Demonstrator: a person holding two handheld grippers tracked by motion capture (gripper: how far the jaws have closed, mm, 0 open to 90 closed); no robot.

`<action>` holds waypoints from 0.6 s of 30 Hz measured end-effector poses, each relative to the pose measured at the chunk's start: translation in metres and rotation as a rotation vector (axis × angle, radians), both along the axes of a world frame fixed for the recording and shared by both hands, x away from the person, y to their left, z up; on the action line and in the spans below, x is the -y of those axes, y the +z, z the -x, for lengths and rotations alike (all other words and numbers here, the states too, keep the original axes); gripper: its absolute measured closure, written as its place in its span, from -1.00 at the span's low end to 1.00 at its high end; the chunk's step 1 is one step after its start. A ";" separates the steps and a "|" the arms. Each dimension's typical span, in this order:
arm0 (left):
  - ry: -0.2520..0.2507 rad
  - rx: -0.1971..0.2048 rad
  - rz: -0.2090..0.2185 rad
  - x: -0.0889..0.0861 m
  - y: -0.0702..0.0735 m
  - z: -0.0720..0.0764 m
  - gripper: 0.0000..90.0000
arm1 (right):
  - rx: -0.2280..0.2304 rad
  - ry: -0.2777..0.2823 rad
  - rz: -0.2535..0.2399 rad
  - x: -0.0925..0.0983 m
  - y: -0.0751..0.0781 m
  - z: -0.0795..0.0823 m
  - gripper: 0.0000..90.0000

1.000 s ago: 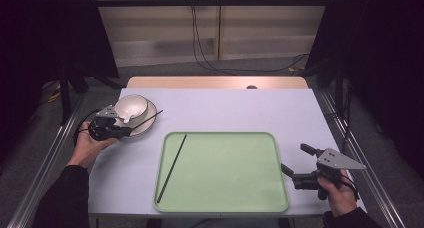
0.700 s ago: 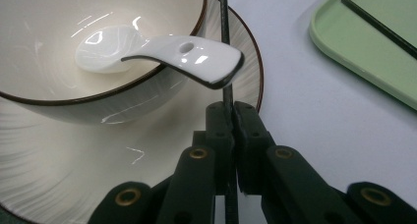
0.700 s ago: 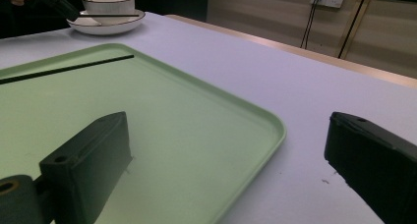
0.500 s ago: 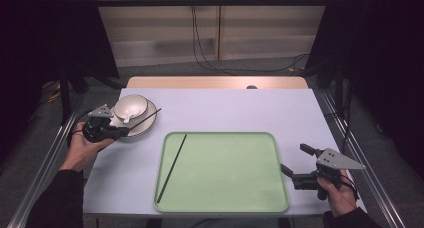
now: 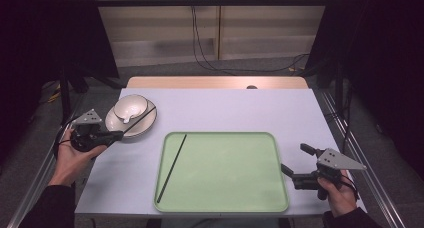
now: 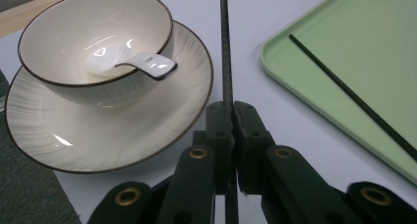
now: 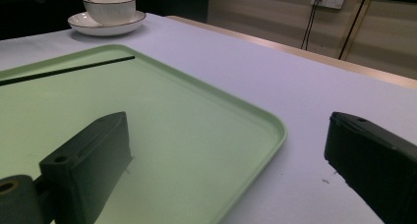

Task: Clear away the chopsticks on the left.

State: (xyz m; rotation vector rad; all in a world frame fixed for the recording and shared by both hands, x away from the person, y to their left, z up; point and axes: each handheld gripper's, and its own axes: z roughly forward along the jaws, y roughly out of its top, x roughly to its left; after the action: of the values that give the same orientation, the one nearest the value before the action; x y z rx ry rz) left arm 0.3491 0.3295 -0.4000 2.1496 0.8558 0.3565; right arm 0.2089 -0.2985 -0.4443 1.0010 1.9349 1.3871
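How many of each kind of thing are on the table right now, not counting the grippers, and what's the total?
Chopsticks: 2, one lying in the tray, one clamped in the left gripper
Green tray: 1
Bowl: 1
Plate: 1
Spoon: 1, resting in the bowl
Total: 6

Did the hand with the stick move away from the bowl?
Yes. In the high view the left gripper, shut on a black chopstick, has slid left and toward the person, away from the bowl, which stayed on its plate.
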 end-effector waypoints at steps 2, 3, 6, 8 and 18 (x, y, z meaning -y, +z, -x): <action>0.012 0.005 0.013 -0.003 0.002 0.006 0.92 | -0.005 0.001 -0.002 0.000 0.000 0.000 -0.93; 0.027 -0.001 0.018 -0.003 0.003 0.009 0.92 | -0.004 -0.002 -0.004 0.000 0.000 0.000 -0.93; 0.034 -0.008 0.030 -0.001 0.004 0.019 0.92 | -0.003 -0.001 -0.003 0.000 0.000 0.000 -0.93; 0.033 -0.023 0.028 0.003 0.004 0.027 0.92 | -0.003 -0.003 -0.003 0.000 0.000 0.000 -0.93; 0.078 -0.023 0.041 0.035 0.008 0.071 0.92 | 0.000 -0.002 -0.003 0.000 0.000 0.000 -0.93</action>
State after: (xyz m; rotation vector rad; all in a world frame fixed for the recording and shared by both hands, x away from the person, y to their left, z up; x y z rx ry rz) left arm 0.2776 0.2947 -0.3915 2.0905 0.9539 0.3508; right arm 0.2089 -0.2982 -0.4442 1.0035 1.9319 1.3888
